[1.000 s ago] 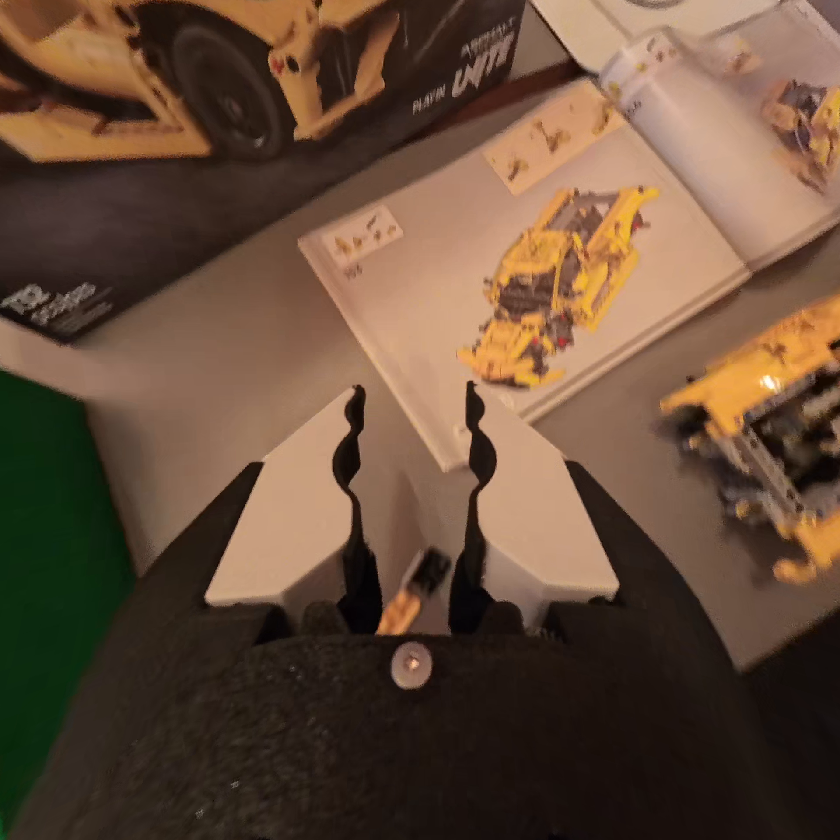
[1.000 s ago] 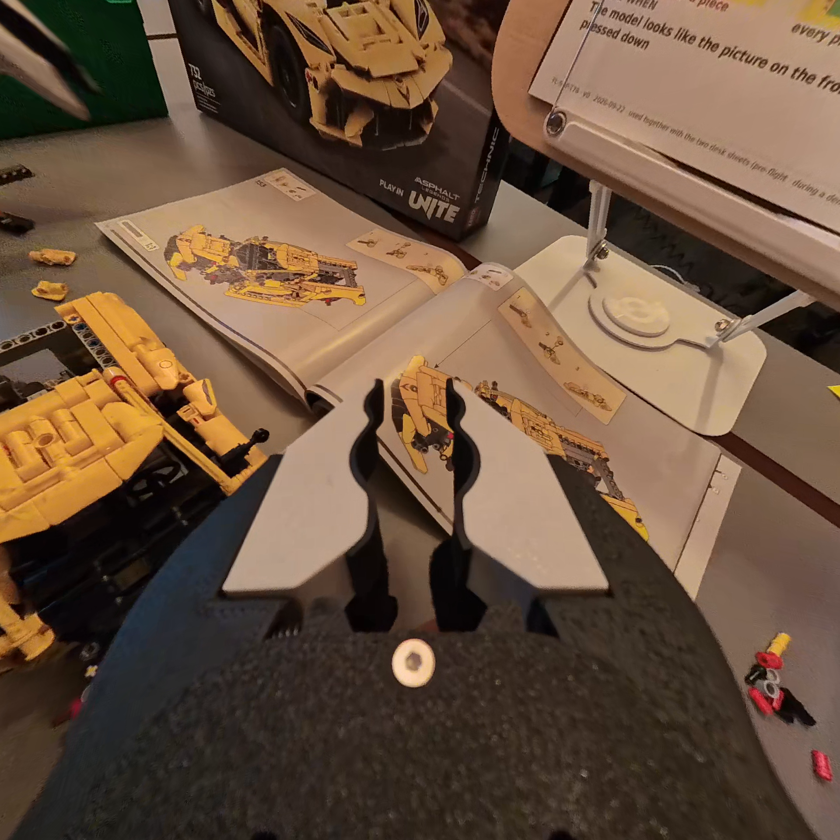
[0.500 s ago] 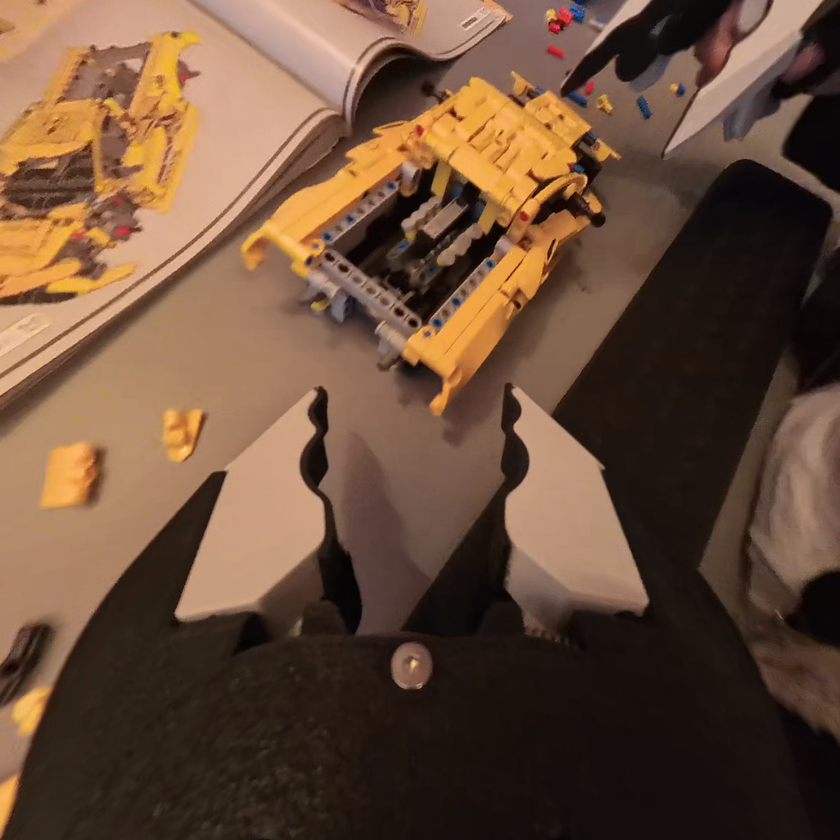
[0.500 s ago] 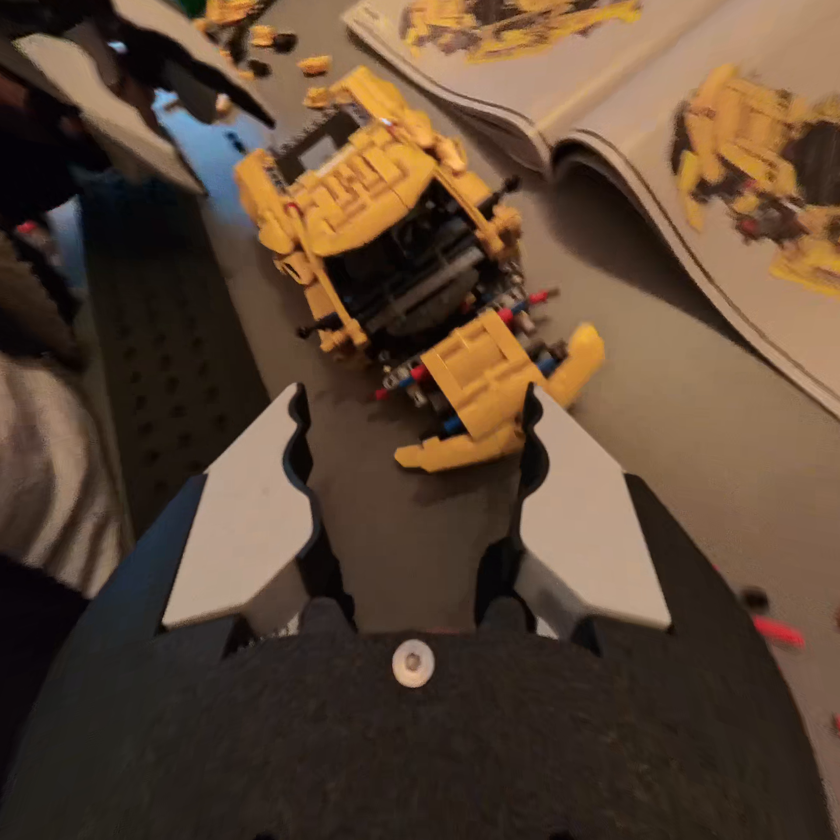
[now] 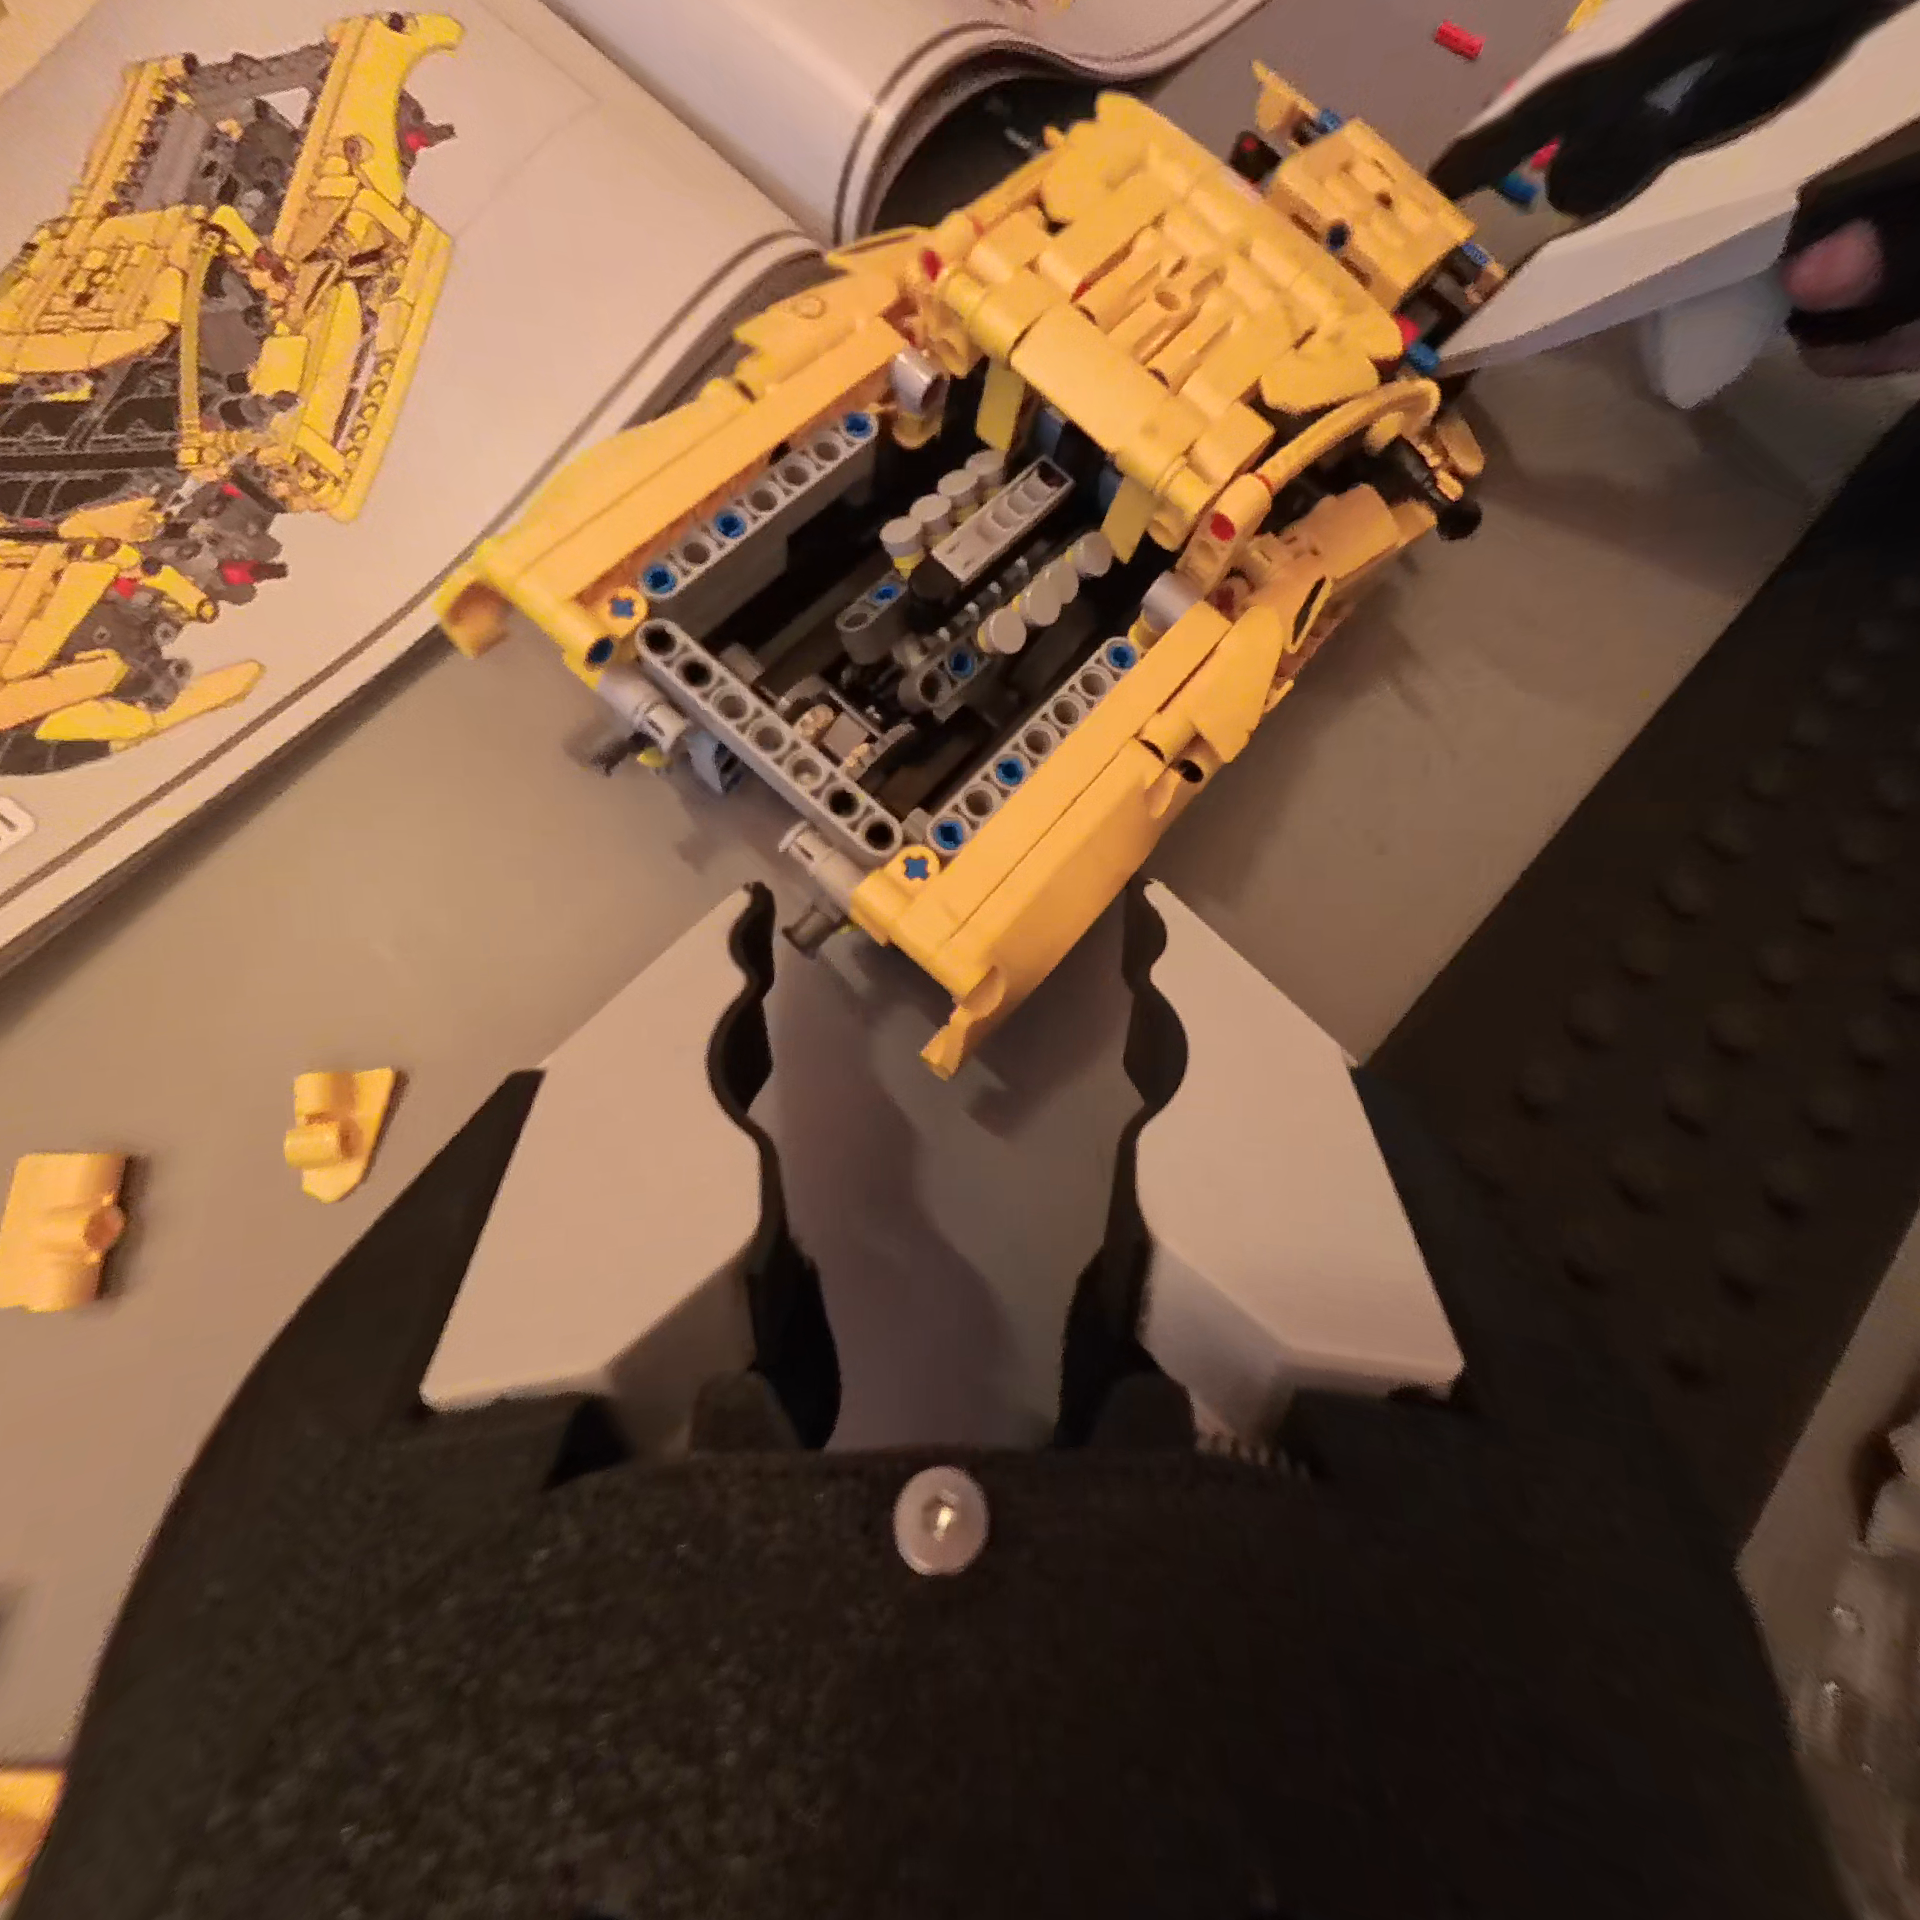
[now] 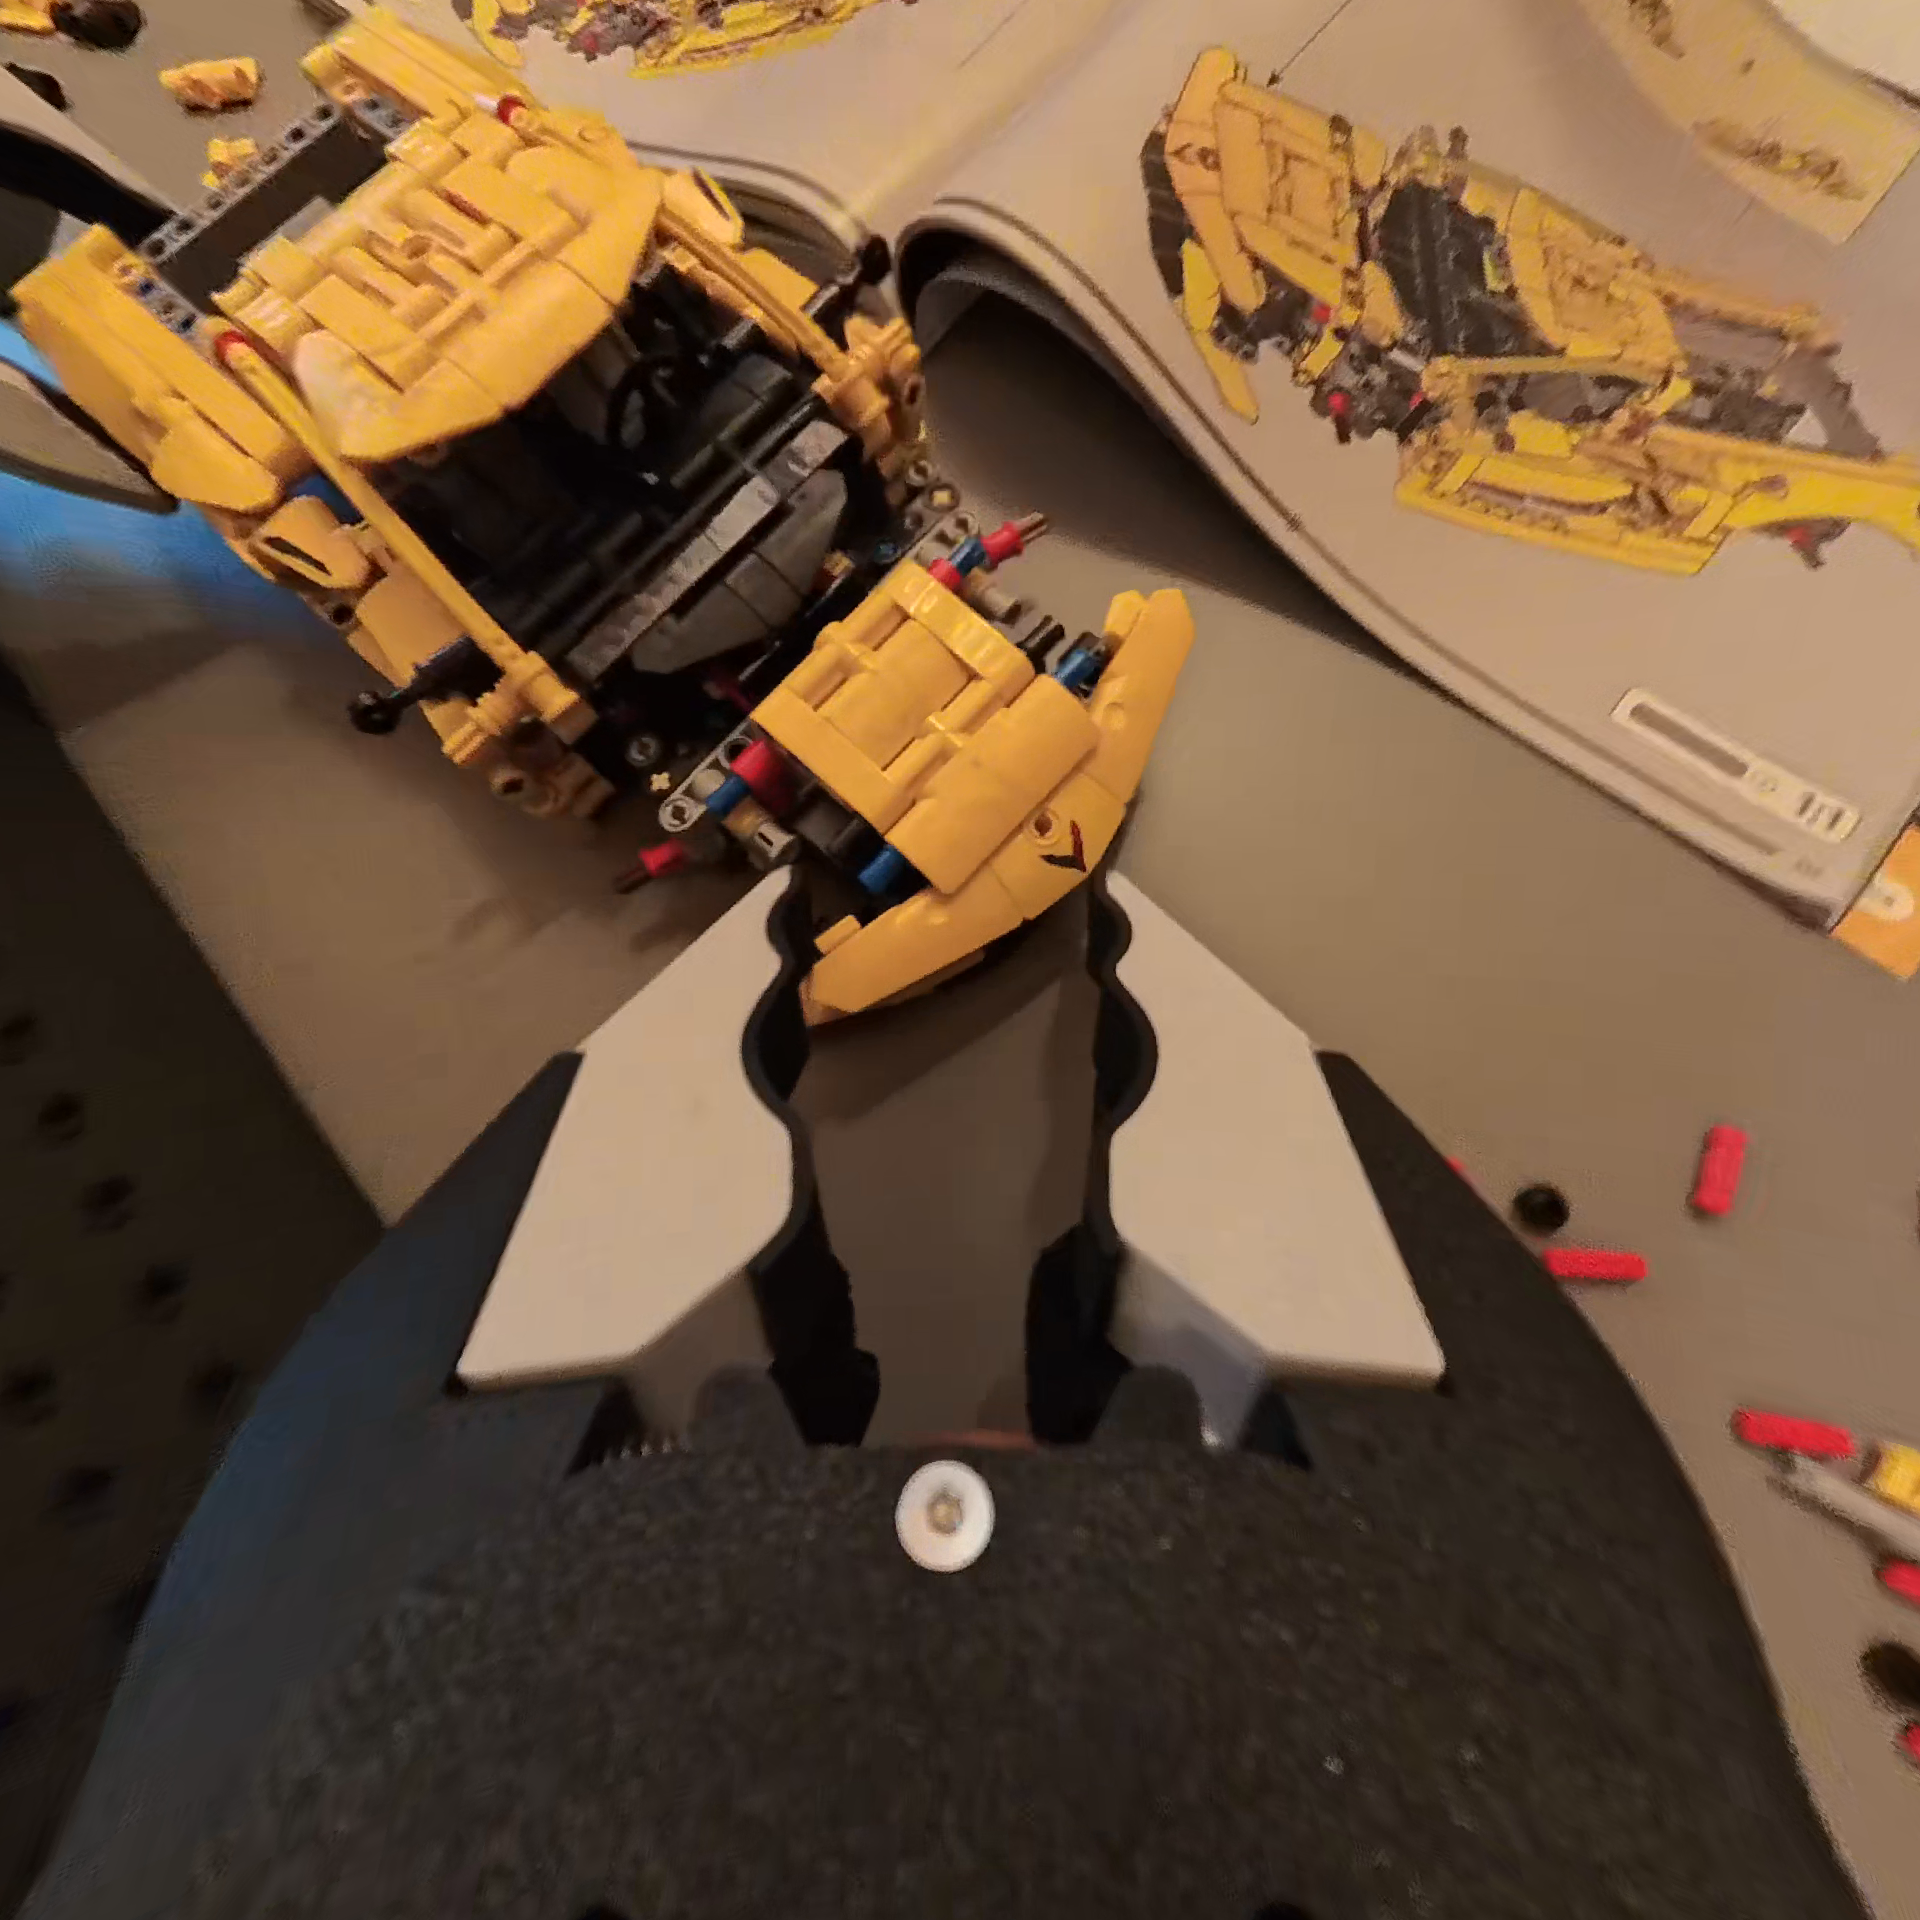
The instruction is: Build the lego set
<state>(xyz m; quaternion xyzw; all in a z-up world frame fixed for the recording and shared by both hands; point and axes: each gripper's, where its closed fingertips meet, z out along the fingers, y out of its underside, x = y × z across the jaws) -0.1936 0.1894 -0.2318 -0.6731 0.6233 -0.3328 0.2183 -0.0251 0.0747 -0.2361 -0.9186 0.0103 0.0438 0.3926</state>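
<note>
Left wrist view: the left gripper (image 5: 945, 914) is spread wide and empty, its tips just short of the rear corner of a half-built yellow car (image 5: 966, 520) on the grey table (image 5: 364, 914). An open manual (image 5: 312, 312) lies beside the car, and two loose yellow pieces (image 5: 338, 1127) sit apart. In the right wrist view, the right gripper (image 6: 940, 899) is also wide and empty, its tips flanking the car's nose (image 6: 935, 769). The car looks light but fragile, with panels likely to pop off. The stiff grey beam frame (image 5: 769, 738) seems the safest hold.
</note>
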